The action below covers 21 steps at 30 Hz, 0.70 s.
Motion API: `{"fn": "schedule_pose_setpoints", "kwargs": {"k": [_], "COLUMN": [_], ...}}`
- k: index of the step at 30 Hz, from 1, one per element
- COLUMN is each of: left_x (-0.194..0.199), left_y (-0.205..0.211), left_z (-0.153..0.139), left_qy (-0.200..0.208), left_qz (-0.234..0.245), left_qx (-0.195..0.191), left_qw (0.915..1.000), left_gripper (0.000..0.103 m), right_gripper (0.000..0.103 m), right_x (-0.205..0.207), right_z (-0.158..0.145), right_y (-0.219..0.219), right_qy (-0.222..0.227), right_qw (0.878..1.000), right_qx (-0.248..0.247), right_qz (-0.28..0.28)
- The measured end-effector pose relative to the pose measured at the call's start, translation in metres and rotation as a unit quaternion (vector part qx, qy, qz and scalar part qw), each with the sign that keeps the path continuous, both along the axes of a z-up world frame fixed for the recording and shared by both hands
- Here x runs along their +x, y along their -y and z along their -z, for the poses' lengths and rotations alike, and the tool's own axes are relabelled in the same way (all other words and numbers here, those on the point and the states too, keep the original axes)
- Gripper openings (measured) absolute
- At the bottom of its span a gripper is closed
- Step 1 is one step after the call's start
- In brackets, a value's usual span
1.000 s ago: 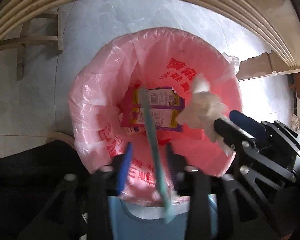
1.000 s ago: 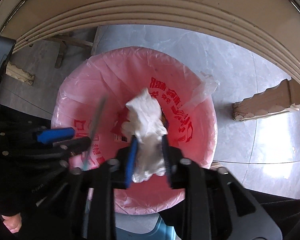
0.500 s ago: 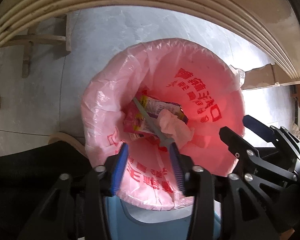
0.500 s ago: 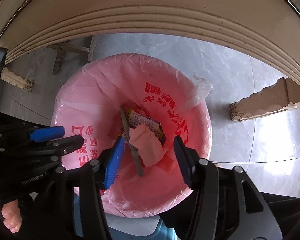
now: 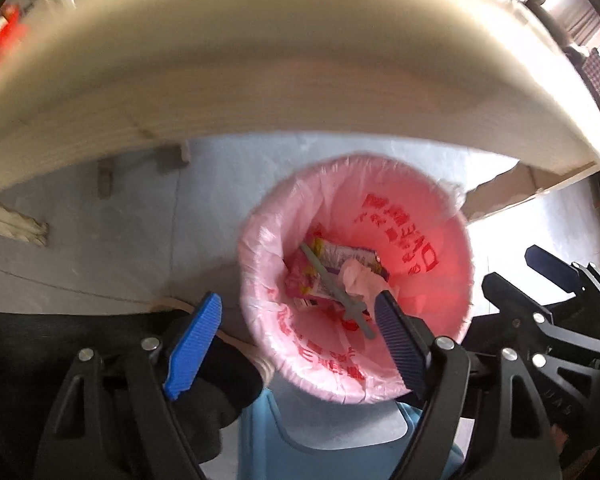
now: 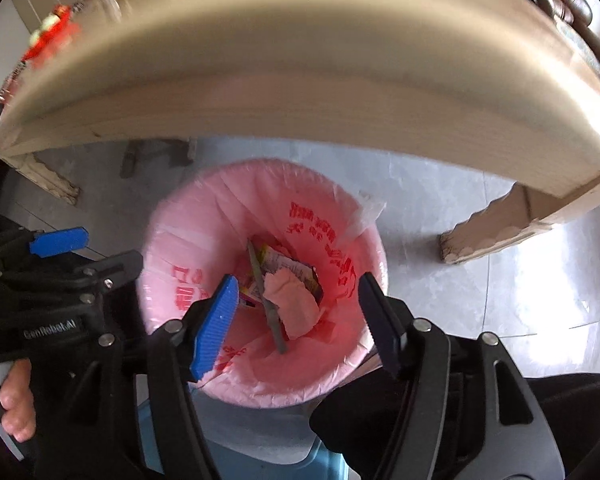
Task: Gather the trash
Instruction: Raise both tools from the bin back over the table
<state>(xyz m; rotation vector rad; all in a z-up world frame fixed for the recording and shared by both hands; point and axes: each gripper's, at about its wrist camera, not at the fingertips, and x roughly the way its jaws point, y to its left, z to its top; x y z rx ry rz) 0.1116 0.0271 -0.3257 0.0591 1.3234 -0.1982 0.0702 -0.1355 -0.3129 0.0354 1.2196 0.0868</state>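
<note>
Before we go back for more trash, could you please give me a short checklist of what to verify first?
1. Left tool empty, jaws having just opened: ok.
2. Right tool empty, jaws having just opened: ok.
3. Tissue lying inside the pink bag: ok.
4. Grey stick inside the bag, not over the rim: ok.
5. Bag liner folded over the bin rim: ok.
6. More trash left on the table: cannot tell, top blurred.
</note>
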Motion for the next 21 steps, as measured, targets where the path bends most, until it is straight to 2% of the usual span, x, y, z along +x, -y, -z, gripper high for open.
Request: {"fn": "schedule_pose_setpoints", "kwargs": {"k": [3,7,10,12,16,21], "left_x": [-0.007,-0.010,-0.012,-0.015,-0.018,-0.016], "left_y": [-0.008,-0.019,-0.022,-0.024,-0.021,-0.021], "left_z": [-0.042,-0.102,-0.149,-0.180,-0.216,-0.240], "left_qy": [0.037,0.087,0.135,0.176,0.228,0.236], "left_qz": [-0.004,-0.006,0.013,0.039,0.097,0.165], "left_qx": [0.013,0.001,-0.003,-0.006,0.027,0.038], "left_qw": [0.9992,0.9962,0.9908,0.9836,0.9683,0.9570], "left_gripper": [0.082,0.084,0.090,0.091,0.093,0.094], "right_gripper": [0.063,0.069,0.070,0.070,0.074,0.077], "right_x": [-0.012,-0.020,-0.021,-0.021,-0.018,-0.009], "right_z": [-0.037,-0.090,-0.130,-0.156,-0.196,-0.229], "right_y": [0.002,0.008,0.015,0.016,0.018,0.024], "right_qy": [0.037,0.090,0.130,0.156,0.193,0.212], "right_qw": [0.999,0.996,0.991,0.987,0.980,0.975], "right_qx": [0.003,0.011,0.023,0.016,0.013,0.022], "right_qz": [-0.003,-0.007,-0.015,-0.024,-0.044,-0.062]}}
